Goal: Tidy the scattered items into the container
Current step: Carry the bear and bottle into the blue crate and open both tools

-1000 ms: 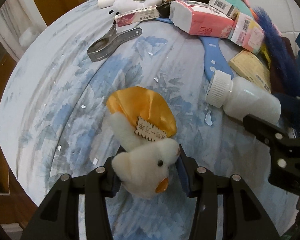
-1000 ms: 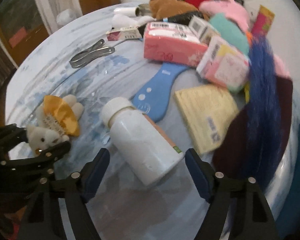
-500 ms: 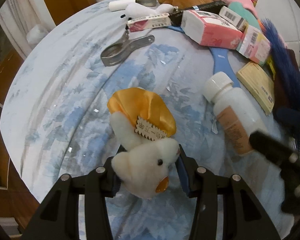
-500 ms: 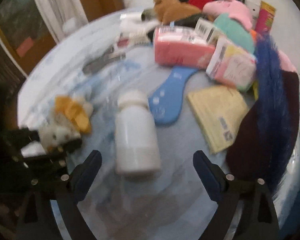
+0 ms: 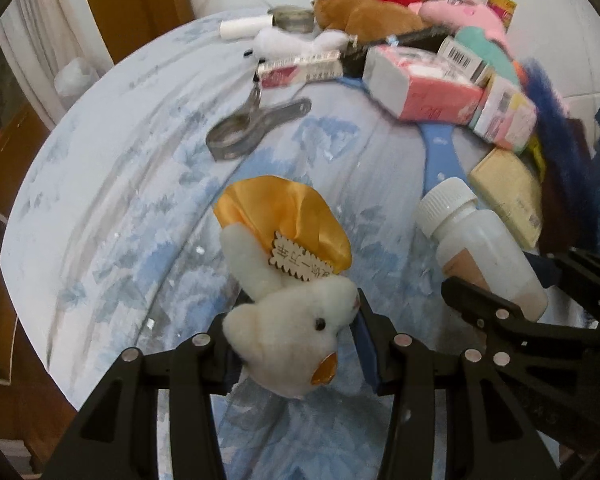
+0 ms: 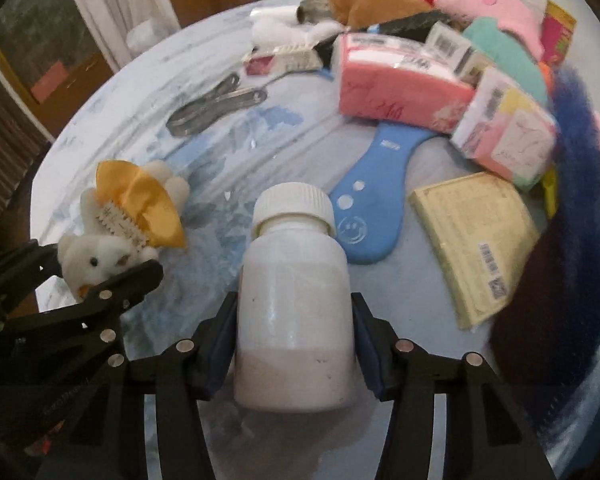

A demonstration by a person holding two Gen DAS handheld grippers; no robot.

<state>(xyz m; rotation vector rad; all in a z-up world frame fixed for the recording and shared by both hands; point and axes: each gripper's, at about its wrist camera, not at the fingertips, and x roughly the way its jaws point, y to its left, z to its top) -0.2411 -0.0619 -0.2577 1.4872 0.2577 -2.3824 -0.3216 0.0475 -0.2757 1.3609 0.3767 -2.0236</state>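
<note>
The left claw (image 5: 296, 344) gripped the white plush duck (image 5: 288, 340) by its head above the blue-patterned tabletop (image 5: 120, 184); the right claw (image 6: 294, 344) was closing on the white pill bottle (image 6: 296, 300), pads against its sides.

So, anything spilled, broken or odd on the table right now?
Small white flecks are scattered over the blue cloth, like chips or crumbs; I can't tell their source. The white bottle is capped, with no spill showing.
</note>
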